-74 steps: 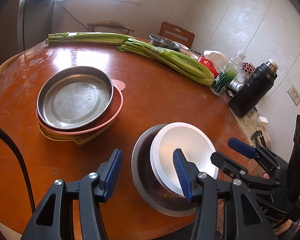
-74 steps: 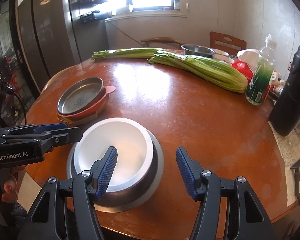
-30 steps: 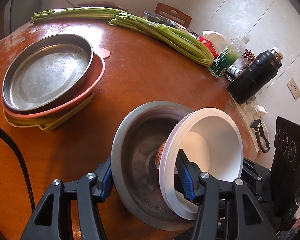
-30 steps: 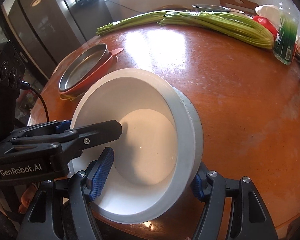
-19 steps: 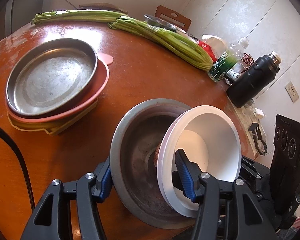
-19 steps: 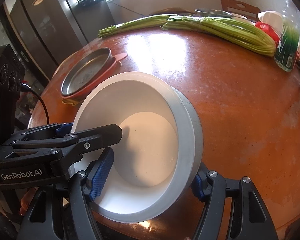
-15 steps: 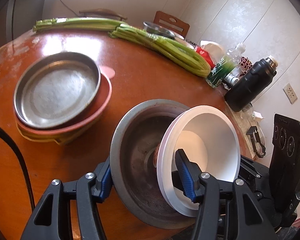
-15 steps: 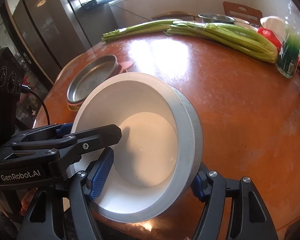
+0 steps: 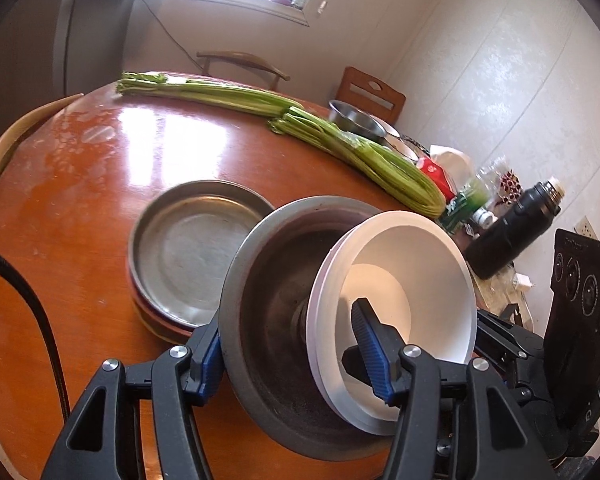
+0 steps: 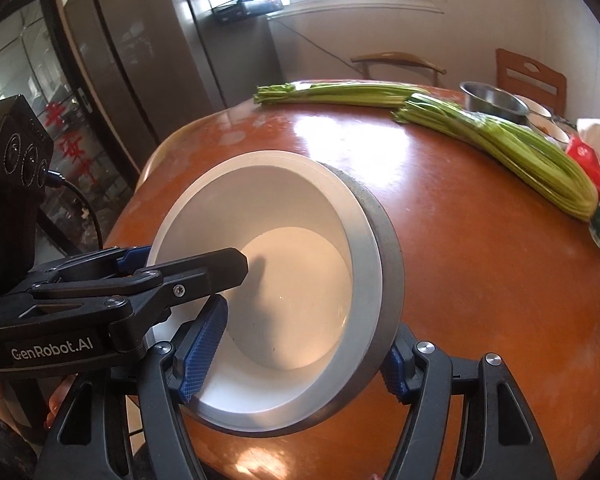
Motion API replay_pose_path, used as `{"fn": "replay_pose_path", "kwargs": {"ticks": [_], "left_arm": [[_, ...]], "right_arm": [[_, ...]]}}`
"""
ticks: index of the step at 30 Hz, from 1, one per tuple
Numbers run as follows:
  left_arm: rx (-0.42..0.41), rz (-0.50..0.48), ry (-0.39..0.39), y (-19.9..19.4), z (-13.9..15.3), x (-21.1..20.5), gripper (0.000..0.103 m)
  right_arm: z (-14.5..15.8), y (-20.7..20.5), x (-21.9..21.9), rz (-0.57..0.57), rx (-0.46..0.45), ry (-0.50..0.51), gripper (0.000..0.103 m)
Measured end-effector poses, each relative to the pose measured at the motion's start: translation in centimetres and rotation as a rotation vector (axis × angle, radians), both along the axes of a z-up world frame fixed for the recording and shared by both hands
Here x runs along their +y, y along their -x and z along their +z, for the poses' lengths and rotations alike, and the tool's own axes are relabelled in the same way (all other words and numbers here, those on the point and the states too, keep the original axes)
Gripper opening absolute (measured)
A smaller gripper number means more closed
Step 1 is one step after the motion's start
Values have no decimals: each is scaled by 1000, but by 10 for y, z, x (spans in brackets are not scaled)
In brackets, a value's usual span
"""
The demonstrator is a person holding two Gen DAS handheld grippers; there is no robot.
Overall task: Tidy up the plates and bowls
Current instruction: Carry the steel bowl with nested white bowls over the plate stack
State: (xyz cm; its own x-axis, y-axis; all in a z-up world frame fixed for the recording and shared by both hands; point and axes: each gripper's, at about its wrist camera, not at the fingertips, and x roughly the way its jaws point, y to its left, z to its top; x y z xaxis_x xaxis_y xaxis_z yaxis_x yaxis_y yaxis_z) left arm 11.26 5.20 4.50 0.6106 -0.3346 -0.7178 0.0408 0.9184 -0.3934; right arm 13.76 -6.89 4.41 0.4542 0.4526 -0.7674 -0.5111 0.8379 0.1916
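Round and reddish-brown, the wooden surface (image 9: pixel 100 184) carries a stack of plates (image 9: pixel 188 264), and over its near edge a white bowl (image 9: pixel 404 280) nested in a metal bowl (image 9: pixel 268 320) hangs tilted, off the wood. Both tools point steeply down: the left tool (image 9: pixel 288 348) is clamped across the near walls of both bowls, the right tool (image 10: pixel 296 344) across their opposite side. Celery (image 9: pixel 340 140), a bottle (image 9: pixel 460 204) and a black flask (image 9: pixel 512 228) crowd the far right edge; bare wood lies between.
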Motion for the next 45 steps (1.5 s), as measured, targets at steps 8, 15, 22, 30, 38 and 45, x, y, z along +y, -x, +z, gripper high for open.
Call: {"fn": "replay_pose_path", "kwargs": {"ticks": [8,15,22,30,38,45], "left_arm": [[3,55,-7,-10,0,35,58],[14,75,16,-27,-5,55,58],[18,93,15,-44,-10,64,58],[38,94,27,-58,-21,67,58],[53,101,28,-64,-31,64,58],[61,107,19,-66,-35,63,58]], "right_arm": [[1,-16,36,40,-3,8,71],[-2,-33,55,54,3,21,71],[-7,-50,64,50,11,14,71],[-19,-63,67,53,35,16,71],[-27,-70,67,52,48,21,71],[-31,-69,69,58,38,31,71]]}}
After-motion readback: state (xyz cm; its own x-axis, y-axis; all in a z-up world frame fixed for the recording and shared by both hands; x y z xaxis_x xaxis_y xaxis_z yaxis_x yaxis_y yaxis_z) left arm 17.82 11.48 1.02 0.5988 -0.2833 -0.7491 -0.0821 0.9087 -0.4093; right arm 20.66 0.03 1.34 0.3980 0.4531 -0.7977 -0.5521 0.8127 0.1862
